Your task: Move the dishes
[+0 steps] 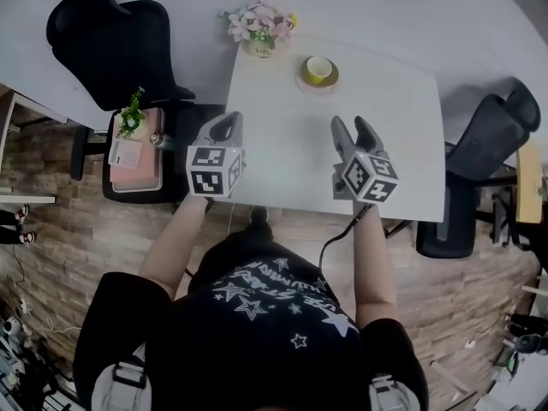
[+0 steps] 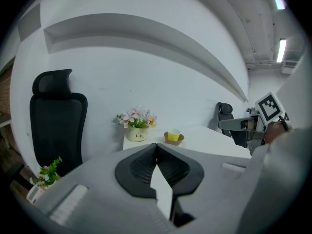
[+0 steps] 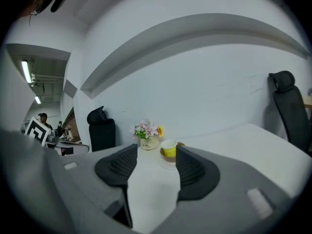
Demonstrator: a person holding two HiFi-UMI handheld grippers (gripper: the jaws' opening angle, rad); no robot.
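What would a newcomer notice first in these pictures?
Over the near part of the white table, the left hand-held gripper has its jaws together, and the right hand-held gripper has them apart and empty. At the far edge a yellow cup sits on a saucer, beside a pot of pink flowers.

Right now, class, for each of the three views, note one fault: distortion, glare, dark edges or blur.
Head view: fisheye bows the table edges. Left gripper view: dark round border, ceiling lamp glares, foreground soft. Right gripper view: same border; wall ledge curves; yellow cup sharp.
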